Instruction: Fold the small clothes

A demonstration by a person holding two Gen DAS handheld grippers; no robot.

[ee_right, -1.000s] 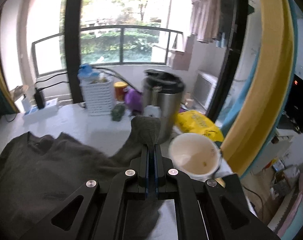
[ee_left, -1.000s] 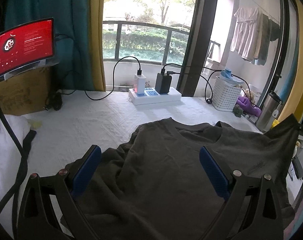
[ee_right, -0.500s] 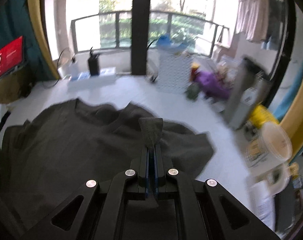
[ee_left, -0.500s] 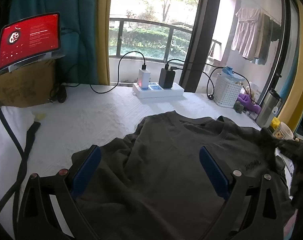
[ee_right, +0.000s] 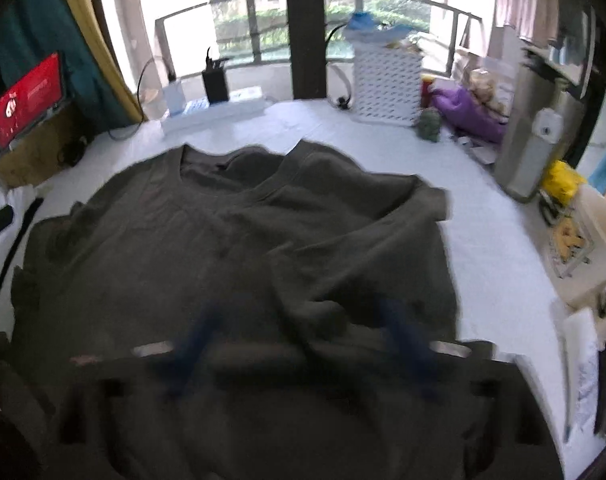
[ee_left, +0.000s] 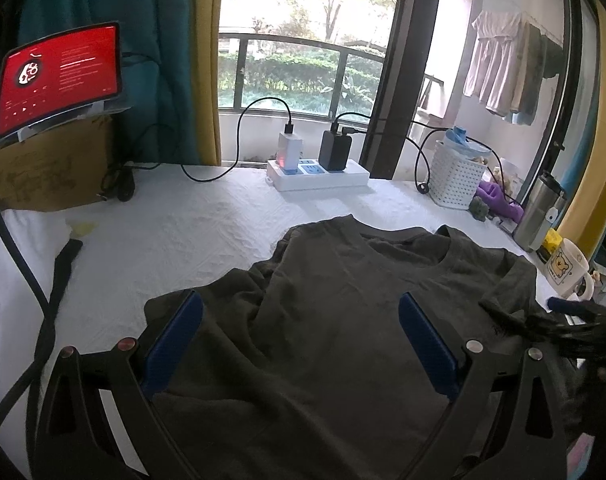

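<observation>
A dark grey T-shirt (ee_left: 343, 320) lies spread on the white-covered table (ee_left: 183, 232), neck hole toward the window. My left gripper (ee_left: 301, 300) hovers over its lower left part, open, with only flat cloth under the blue pads. In the right wrist view the shirt (ee_right: 163, 232) has its right sleeve (ee_right: 343, 248) folded in over the chest. My right gripper (ee_right: 299, 312) is blurred and low over that fold. Its jaws are opening, the pads stand wide apart, and a ridge of cloth lies loose between them.
At the window edge stand a white power strip (ee_left: 319, 176) with chargers and a white basket (ee_left: 455, 180). A steel flask (ee_left: 541, 212) and a bear mug (ee_left: 565, 268) crowd the right side. A red-screened tablet (ee_left: 59, 76) sits on a cardboard box (ee_left: 51, 168) at left.
My right gripper, shut on the sleeve, swung it left and down over the shirt, then opened and let it drop. The left gripper stayed open in place.
</observation>
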